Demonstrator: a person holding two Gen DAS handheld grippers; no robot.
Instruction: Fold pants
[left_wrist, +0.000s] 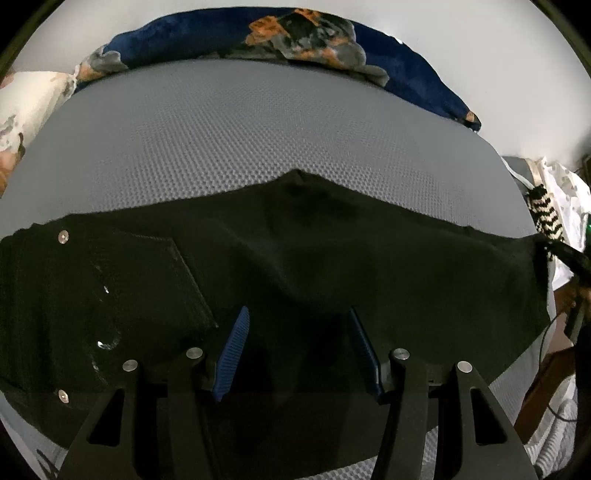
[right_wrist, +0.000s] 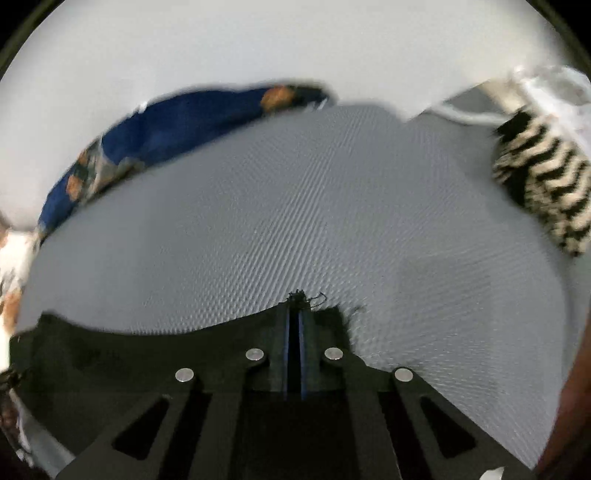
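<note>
**Black pants spread out, one frayed corner pinched**

Black cloth fills the near part of both views. These are the pants (left_wrist: 295, 258), lying across a grey mattress (left_wrist: 221, 140). They look soft and thick, with gentle bumps and one low peak along the far edge. On the left side there is a flat sewn pocket with a ribbed edge, two small shiny studs and a few pale specks.

The left claw (left_wrist: 297, 325) hangs over the middle of the pants with its blue ribbed pads (left_wrist: 232, 350) standing apart. Nothing is pinched between them; whether they touch the cloth I cannot tell.

The right claw (right_wrist: 295, 314) is closed tight on a corner of the pants (right_wrist: 110, 354). Loose black threads stick out past its tip, so this edge looks frayed, like a leg hem. This view is blurry.

I think the folding is only starting. The pants seem to lie long and mostly flat, and no neat fold shows yet. The pinched end would likely need to be carried over to the other end, then pressed smooth.

Further off, the mattress has a bumpy, dotted weave. Past it lies a fluffy dark blue blanket (left_wrist: 406, 74) with orange and grey patches. On the right sits a fuzzy cream thing with black zigzag stripes (right_wrist: 543, 184). A plain pale wall is behind.
</note>
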